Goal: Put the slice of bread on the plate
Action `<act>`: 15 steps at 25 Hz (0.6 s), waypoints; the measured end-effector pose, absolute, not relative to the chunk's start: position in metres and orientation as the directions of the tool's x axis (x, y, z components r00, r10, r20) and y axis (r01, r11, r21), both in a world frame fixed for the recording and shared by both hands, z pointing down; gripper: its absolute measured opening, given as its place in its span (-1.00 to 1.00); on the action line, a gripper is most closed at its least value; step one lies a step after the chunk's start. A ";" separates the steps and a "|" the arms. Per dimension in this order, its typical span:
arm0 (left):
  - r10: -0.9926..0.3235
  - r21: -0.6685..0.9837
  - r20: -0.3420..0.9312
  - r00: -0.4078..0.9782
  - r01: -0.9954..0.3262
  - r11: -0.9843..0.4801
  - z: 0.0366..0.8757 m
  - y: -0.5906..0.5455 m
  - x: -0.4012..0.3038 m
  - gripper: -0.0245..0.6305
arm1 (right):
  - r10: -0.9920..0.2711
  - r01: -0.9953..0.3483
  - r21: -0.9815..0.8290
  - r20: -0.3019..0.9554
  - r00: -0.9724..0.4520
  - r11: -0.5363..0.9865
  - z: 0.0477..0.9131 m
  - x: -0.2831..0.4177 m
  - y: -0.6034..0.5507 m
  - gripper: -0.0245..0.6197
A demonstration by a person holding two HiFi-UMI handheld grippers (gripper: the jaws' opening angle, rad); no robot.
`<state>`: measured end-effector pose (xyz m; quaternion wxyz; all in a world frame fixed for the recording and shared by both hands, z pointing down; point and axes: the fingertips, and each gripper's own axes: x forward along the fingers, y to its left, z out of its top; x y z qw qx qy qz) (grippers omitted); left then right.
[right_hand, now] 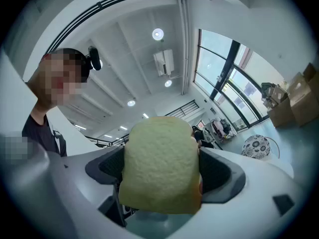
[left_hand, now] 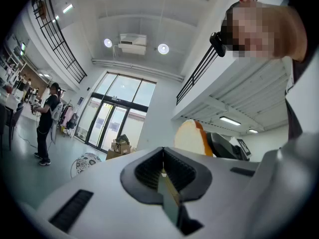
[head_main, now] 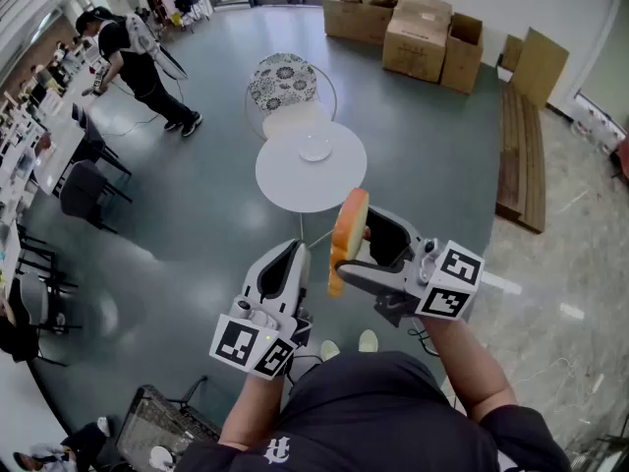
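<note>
Right hand-held gripper (head_main: 368,247) clamps slice of bread (head_main: 348,226); left hand-held gripper (head_main: 292,264) closed, empty. Plate (head_main: 315,148) well ahead, indistinct; open floor (head_main: 197,234) between.

The plate (head_main: 315,148) lies on the round table (head_main: 295,180). A chair (head_main: 283,82) stands just behind the table. Cardboard boxes (head_main: 418,32) lie further back, to the right. Before the table, the slice of bread (head_main: 348,236) sits between the right gripper's (head_main: 370,240) jaws, with the left gripper (head_main: 293,260) just left of it.

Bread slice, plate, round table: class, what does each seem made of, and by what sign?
Bread slice: soft matte crumb, finely pored, orange-brown crust; maybe a foam replica. Plate: smooth white, ceramic or plastic, too small to tell. Round table: smooth white top, probably painted or laminated.
</note>
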<state>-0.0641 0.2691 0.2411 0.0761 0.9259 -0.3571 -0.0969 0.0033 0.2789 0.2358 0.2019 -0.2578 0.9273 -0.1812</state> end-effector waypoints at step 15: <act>-0.680 0.209 -0.129 0.722 -0.650 -0.730 0.240 0.272 -0.069 -0.90 | -0.578 -0.440 -0.426 -0.281 -0.766 0.790 0.226 0.007 0.285 0.54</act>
